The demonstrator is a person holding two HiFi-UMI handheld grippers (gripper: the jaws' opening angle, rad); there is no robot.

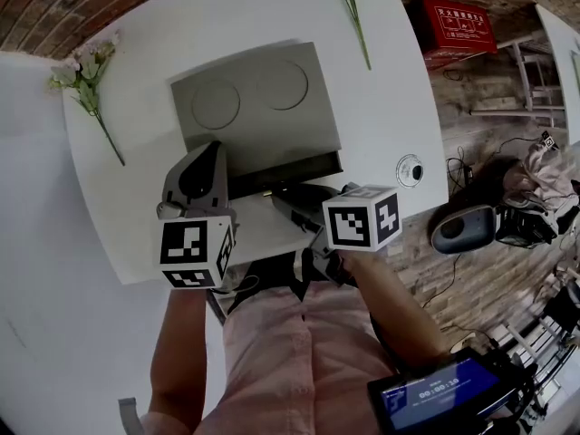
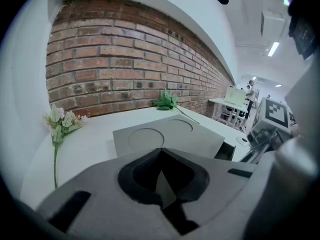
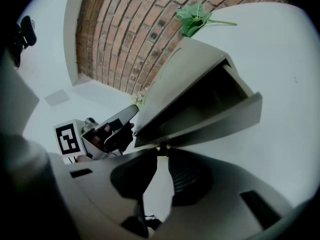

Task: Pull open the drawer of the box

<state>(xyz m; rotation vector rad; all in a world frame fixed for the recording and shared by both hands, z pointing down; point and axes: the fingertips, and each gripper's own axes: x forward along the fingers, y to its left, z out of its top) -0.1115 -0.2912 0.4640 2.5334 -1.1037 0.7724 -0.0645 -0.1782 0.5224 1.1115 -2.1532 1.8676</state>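
Note:
A grey box [image 1: 263,107] with two round recesses in its lid stands on the white table [image 1: 136,216]. Its drawer [image 1: 285,175] is pulled partly out toward me, and a dark gap shows under the lid. My right gripper [image 1: 285,195] reaches in from the right. In the right gripper view it [image 3: 161,151] is shut on a small knob at the middle of the drawer front [image 3: 215,121]. My left gripper [image 1: 214,149] is shut and empty at the box's front left corner. In the left gripper view its tips [image 2: 160,154] point over the box [image 2: 170,136].
A pale flower sprig [image 1: 86,80] lies on the table left of the box. A green stem [image 1: 353,7] lies behind it, and a small round white fitting [image 1: 410,169] is at the right edge. Off the table to the right are a red case [image 1: 458,25] and cables.

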